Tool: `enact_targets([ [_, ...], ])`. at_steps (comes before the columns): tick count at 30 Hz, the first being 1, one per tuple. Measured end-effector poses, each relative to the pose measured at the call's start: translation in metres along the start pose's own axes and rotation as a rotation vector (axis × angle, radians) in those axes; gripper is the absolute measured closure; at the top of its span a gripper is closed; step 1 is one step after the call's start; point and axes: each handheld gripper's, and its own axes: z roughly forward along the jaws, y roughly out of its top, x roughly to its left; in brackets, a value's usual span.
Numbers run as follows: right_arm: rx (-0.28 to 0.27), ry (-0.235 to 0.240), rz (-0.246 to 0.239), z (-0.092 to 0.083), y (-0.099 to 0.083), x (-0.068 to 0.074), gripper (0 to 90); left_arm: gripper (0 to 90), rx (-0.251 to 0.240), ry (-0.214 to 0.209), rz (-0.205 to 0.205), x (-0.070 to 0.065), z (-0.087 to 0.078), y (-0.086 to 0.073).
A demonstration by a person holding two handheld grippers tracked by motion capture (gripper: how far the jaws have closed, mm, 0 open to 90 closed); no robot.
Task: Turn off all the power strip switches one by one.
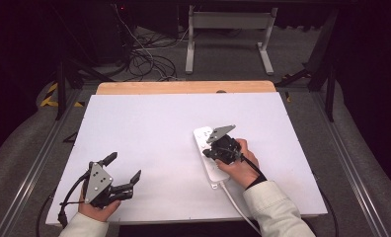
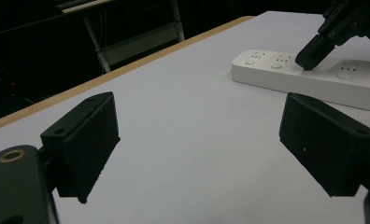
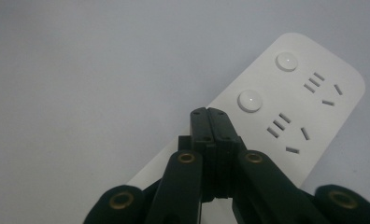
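White rectangular plastic power strip (image 1: 209, 154) lay right of centre on the white table (image 1: 149, 133).
Right gripper (image 3: 210, 116), jaws clenched together on nothing, tips pressed on the strip's top beside a round button (image 3: 249, 101). Left gripper (image 1: 125, 170) near the front edge, jaws spread, empty.

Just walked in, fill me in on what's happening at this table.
A person sits at a white table with a hand-held gripper in each hand. The right hand-held gripper, jaws shut, points down at a white plastic power strip and, seen from the left gripper view, its tip rests on the strip's top face beside the round white buttons, apparently to press one. The left hand-held gripper waits apart near the table's front edge, jaws open with nothing between them.
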Motion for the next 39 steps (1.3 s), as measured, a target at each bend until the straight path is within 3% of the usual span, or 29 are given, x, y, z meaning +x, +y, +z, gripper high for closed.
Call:
enact_targets([
  [7,0.019,-0.044,-0.021,0.002,0.0,0.003,90.0,12.4,0.001,0.0,0.002,0.0,0.0,0.0],
  [16,0.009,-0.005,0.003,0.002,-0.003,-0.001,90.0,12.4,0.0,-0.001,0.002,-0.001,0.0,0.0],
  [21,0.011,-0.013,0.006,0.002,-0.002,0.0,90.0,12.4,-0.001,-0.001,0.002,-0.001,0.0,0.0],
  [24,0.0,0.018,0.031,0.002,-0.004,-0.004,90.0,12.4,-0.001,0.0,0.002,-0.001,0.0,0.0],
  [33,0.009,-0.008,0.027,0.002,-0.004,-0.001,90.0,12.5,-0.003,0.004,0.004,-0.001,-0.001,0.0],
  [35,-0.004,-0.014,0.024,0.002,-0.005,-0.001,90.0,12.4,-0.003,0.003,0.002,0.0,-0.001,0.0],
  [37,-0.043,-0.077,-0.019,-0.005,-0.004,0.002,90.0,12.4,-0.006,0.002,-0.001,0.0,-0.001,0.0],
  [39,-0.142,-0.058,-0.025,-0.018,0.001,0.006,90.0,12.4,-0.006,0.001,-0.002,0.0,-0.001,0.0],
])
